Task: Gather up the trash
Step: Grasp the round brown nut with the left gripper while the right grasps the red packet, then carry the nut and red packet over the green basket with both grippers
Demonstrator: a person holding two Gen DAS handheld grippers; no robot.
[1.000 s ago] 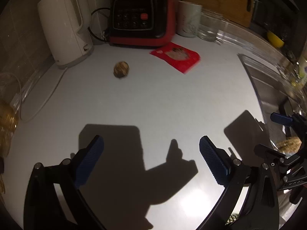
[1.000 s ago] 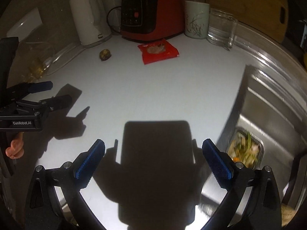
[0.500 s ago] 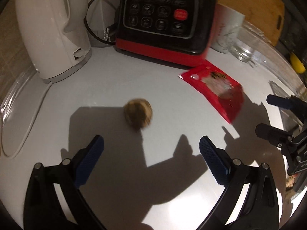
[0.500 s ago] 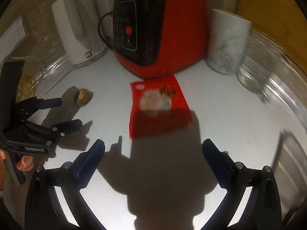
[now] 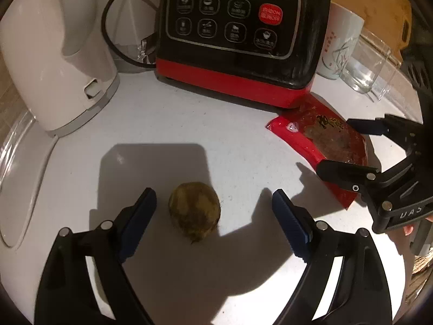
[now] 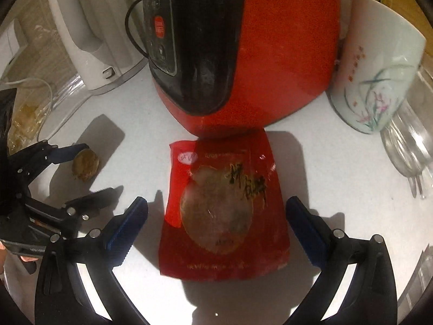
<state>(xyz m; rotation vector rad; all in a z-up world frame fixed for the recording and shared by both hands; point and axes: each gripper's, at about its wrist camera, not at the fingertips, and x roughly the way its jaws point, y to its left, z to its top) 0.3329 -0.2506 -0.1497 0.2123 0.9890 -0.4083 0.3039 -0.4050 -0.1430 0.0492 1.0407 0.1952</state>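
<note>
White countertop (image 5: 205, 124) carries a red-and-black cooker (image 5: 238, 40). Left of the cooker's front, a brown lump (image 5: 194, 211) lies between the left gripper (image 5: 213, 211) fingers, untouched; its jaws have just been narrowing. Touching the cooker's base, a red packet (image 6: 224, 211) lies between the right gripper (image 6: 216, 216) spread fingers.

Home kitchen, white countertop (image 5: 189, 124), electric kettle (image 5: 54, 54), red multicooker (image 5: 238, 32), mug (image 6: 379, 75), wooden cutting board (image 5: 373, 2)
</note>
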